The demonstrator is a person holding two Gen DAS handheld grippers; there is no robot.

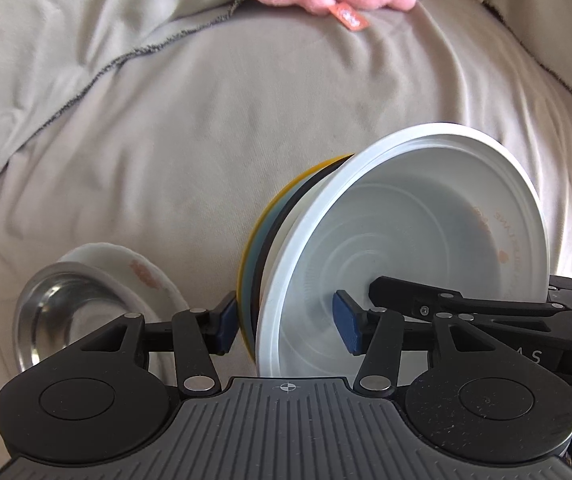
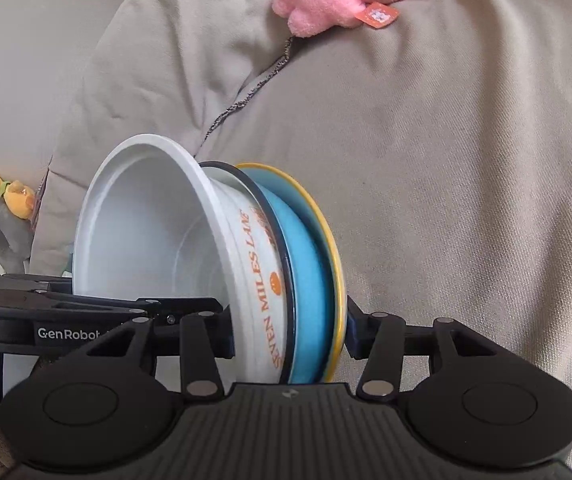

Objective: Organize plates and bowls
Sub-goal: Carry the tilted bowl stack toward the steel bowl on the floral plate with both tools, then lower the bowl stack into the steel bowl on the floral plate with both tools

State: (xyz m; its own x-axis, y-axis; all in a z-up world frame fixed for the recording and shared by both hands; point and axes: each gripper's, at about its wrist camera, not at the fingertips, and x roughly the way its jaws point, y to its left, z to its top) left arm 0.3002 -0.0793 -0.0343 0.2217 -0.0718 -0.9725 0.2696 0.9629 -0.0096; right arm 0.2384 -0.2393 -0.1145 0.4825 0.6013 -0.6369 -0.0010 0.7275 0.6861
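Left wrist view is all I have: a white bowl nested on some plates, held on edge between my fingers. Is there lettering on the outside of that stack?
Observer: Yes. In the right wrist view the white enamel dish behind the white bowl reads SEVEN MILES LANE in orange.
Operator: What sits behind that dish?
Observer: A blue plate, then a yellow plate outermost, all on edge together.
Operator: Is the right gripper on the stack too?
Observer: Yes. The right gripper is shut on the stack, one finger inside the bowl, the other on the yellow plate, as your left gripper is.
Operator: Anything off to that side?
Observer: A yellow duck toy at the left edge of that view.
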